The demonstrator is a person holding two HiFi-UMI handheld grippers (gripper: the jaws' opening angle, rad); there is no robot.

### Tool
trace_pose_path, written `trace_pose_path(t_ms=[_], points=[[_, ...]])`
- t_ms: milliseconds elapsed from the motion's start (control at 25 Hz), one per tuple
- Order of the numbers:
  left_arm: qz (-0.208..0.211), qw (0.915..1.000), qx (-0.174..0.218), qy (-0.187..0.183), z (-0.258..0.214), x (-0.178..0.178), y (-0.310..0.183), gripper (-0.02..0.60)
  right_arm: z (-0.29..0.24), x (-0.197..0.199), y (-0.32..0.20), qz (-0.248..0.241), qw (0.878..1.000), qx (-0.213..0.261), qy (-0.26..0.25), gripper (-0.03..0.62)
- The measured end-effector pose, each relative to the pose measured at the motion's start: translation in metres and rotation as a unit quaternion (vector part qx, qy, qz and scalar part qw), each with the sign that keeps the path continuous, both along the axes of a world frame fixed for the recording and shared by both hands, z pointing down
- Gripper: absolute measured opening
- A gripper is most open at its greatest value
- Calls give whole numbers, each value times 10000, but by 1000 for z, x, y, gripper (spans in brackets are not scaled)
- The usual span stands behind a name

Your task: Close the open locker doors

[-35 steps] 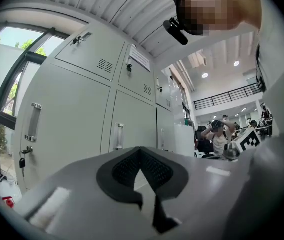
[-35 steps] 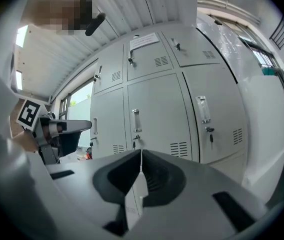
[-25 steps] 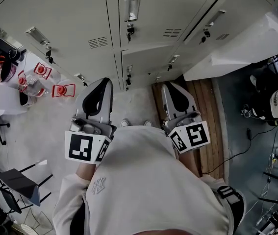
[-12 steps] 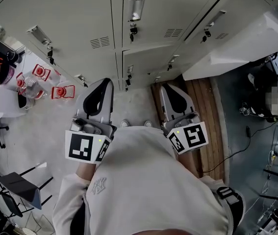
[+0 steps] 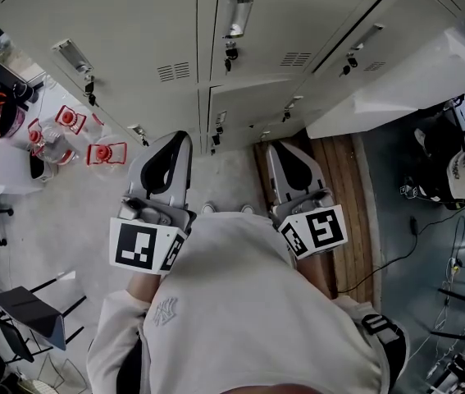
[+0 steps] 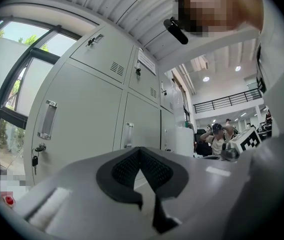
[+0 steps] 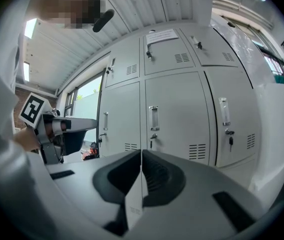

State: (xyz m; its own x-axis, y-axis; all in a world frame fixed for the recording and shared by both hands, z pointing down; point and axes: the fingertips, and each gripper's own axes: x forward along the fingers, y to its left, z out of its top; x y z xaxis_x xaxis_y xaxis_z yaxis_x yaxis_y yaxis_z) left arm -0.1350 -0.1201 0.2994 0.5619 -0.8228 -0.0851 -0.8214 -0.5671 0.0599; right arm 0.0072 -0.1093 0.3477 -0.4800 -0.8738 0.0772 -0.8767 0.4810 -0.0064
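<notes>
**Left gripper [image 5: 173, 140] and right gripper [image 5: 286, 148] idle — work remains**

Both are pressed together with nothing between the jaws, held low before the lockers [image 5: 134, 31] and touching none. Doors straight ahead look closed, but an open locker door [image 5: 396, 76] juts out at the right — the closing seems not yet finished.

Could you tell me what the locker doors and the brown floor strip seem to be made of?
Locker doors: probably painted sheet metal, matte pale grey, judging by the punched vent slots. Floor strip: apparently wood planks, brown with lengthwise seams.
</notes>
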Motion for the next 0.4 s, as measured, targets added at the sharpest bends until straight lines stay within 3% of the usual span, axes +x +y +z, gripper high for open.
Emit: trace_pose_path(t_ms=[400], points=[[-52, 10000, -18, 13, 0, -3, -3, 8, 2, -4, -6, -64, 10000, -38, 5, 15]])
